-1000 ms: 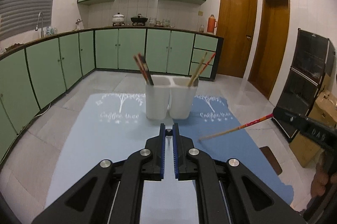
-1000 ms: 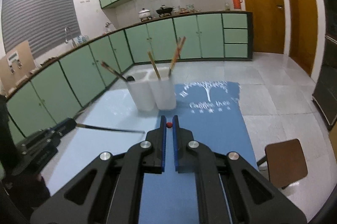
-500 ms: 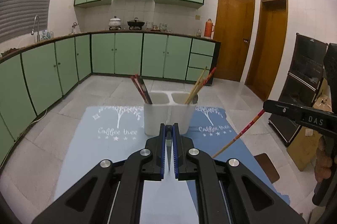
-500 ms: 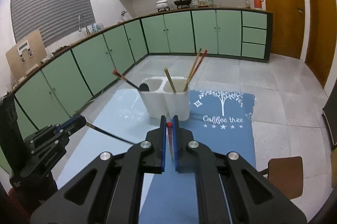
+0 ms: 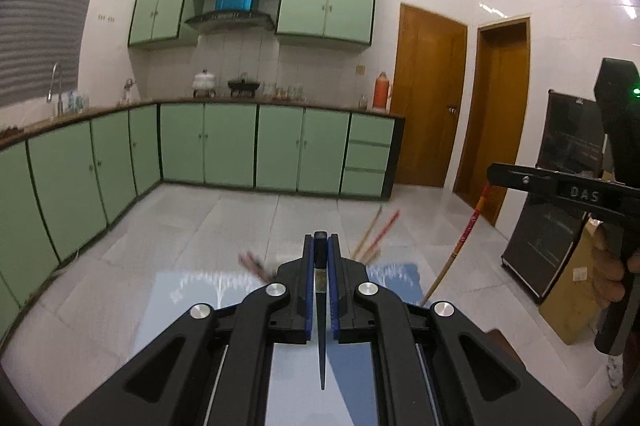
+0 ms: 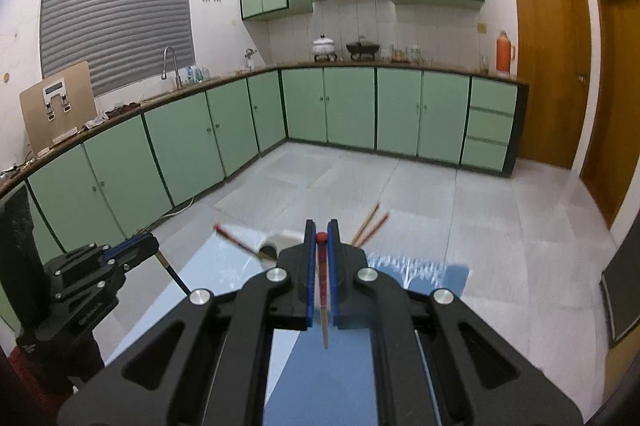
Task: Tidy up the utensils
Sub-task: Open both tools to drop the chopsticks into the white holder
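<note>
Both grippers are rising since a second ago, so the white holder (image 6: 286, 237) is dropping almost out of sight behind the fingers. The left gripper (image 5: 320, 246) is clenching a dark chopstick (image 5: 321, 326), its tip pointing back toward the camera. The right gripper (image 6: 321, 238) is clamping a red-tipped chopstick (image 6: 322, 286) likewise. Both are tilting slightly downward over the blue tabletop (image 6: 340, 366). Beyond the fingers, other chopsticks (image 6: 370, 224) are poking up from the holder.
</note>
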A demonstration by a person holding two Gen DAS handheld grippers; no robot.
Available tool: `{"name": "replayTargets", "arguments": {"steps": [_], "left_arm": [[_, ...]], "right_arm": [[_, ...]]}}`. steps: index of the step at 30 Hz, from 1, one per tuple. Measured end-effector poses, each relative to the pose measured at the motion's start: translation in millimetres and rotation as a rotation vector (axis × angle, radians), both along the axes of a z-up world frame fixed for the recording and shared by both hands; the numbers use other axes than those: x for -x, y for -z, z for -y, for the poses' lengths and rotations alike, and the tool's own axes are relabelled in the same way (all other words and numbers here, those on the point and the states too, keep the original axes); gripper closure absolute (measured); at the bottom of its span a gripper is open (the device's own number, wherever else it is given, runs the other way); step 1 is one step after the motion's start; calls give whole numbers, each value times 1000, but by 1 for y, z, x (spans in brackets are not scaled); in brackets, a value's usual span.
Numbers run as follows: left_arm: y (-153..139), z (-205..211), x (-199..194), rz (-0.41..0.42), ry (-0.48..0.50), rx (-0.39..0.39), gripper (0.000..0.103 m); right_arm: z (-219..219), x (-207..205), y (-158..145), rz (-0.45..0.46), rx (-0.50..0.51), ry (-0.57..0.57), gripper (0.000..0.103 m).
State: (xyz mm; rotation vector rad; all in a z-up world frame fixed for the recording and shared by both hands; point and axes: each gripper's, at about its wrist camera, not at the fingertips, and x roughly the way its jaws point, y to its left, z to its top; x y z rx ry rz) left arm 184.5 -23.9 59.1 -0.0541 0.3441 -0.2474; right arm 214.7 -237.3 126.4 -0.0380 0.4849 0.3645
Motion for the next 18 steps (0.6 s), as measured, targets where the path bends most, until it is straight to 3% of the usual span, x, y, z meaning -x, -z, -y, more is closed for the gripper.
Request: {"name": "replayTargets", "arguments": {"steps": [6, 10, 14, 18], "left_arm": [[-42, 2, -34, 101, -12, -4, 97], [-54, 5, -67, 119, -31, -5, 97], [-49, 10, -99, 129, -46, -22, 97], [-26, 13, -127, 85, -50, -21, 97]], "right_arm": [[-5, -37, -35, 65, -14, -8, 98], [-8, -66, -43, 88, -31, -13, 98], [-16, -99, -30, 65, -37, -14, 98], [-19, -127, 1, 3, -53, -15, 98]]}}
